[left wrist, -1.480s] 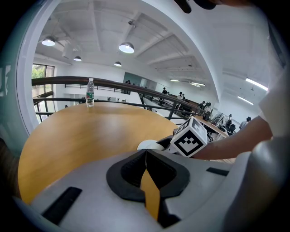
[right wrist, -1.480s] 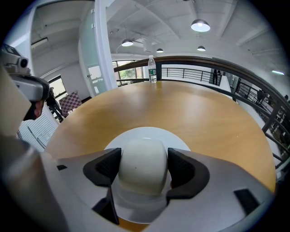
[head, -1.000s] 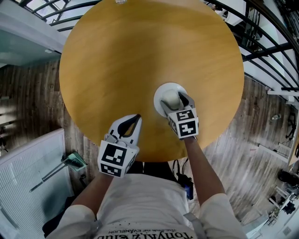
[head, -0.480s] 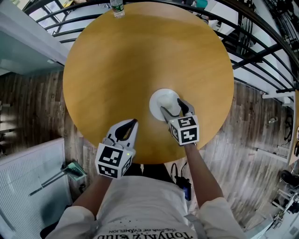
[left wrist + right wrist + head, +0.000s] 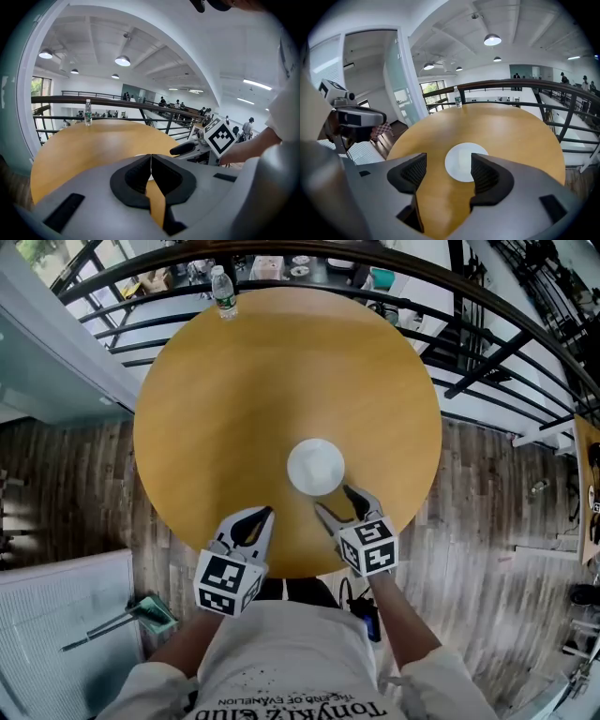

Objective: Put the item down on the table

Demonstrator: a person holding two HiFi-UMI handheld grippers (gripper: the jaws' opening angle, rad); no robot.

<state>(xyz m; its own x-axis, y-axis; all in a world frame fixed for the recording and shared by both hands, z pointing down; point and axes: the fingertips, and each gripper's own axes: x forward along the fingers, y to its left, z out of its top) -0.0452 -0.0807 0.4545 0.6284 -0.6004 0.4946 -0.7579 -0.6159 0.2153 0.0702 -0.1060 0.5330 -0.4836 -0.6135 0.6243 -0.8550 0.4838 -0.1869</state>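
Note:
A white round plate (image 5: 316,467) lies flat on the round wooden table (image 5: 281,381), a little nearer the person than the table's middle. My right gripper (image 5: 334,499) hovers just short of the plate, open, with nothing between its jaws. The right gripper view looks past that gripper (image 5: 449,161) at the plate (image 5: 465,161), which lies apart from both pads. My left gripper (image 5: 265,514) rests over the table's near edge, left of the plate, its jaws shut together on nothing. In the left gripper view the left gripper (image 5: 151,157) shows no gap.
A clear water bottle (image 5: 223,292) stands at the table's far left edge. A dark metal railing (image 5: 487,343) curves round the table's far and right sides. Wooden floor (image 5: 478,512) lies below. The person's torso is at the near edge.
My right gripper has let go of the plate's right rim and drawn back toward the person. The plate stays on the table. The left gripper has barely moved.

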